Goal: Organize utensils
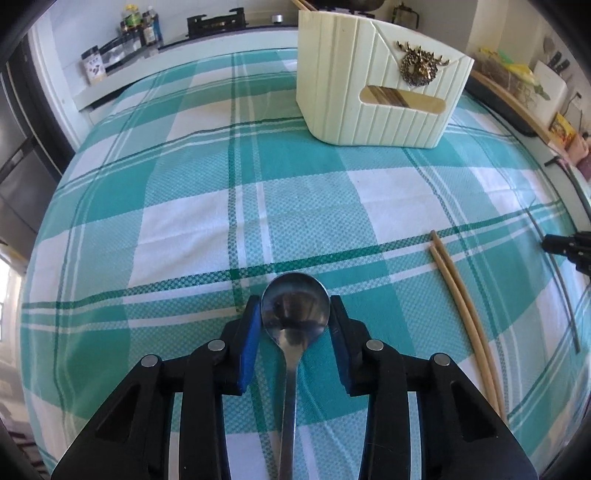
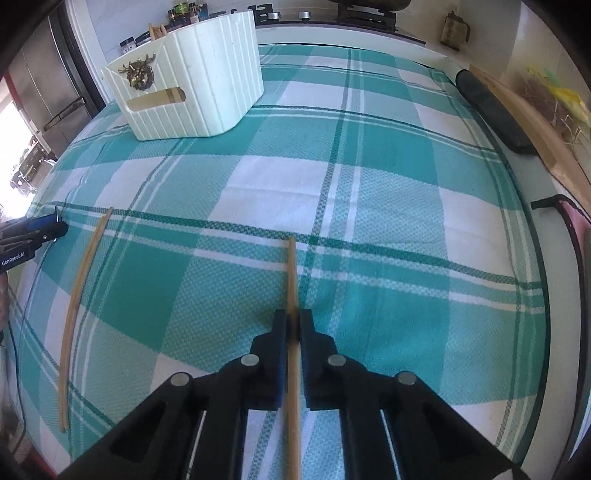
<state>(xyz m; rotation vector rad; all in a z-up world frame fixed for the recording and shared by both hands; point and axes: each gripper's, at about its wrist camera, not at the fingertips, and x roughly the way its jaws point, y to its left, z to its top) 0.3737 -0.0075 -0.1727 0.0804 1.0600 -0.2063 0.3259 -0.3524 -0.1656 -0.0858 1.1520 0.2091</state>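
Note:
A steel spoon (image 1: 295,314) lies on the checked cloth between the fingers of my left gripper (image 1: 293,306); the jaws stand either side of its bowl, open, with small gaps. My right gripper (image 2: 293,321) is shut on a wooden chopstick (image 2: 292,280) that points forward. Two more chopsticks (image 1: 461,306) lie together on the cloth to the right of the spoon; they also show in the right wrist view (image 2: 79,291). The cream utensil box (image 1: 376,85) stands at the far side, also seen in the right wrist view (image 2: 192,74).
The teal and white checked cloth (image 1: 207,177) covers the table. A stove and bottles (image 1: 140,26) stand behind it. A wooden board and a dark bar (image 2: 495,110) lie along the right edge.

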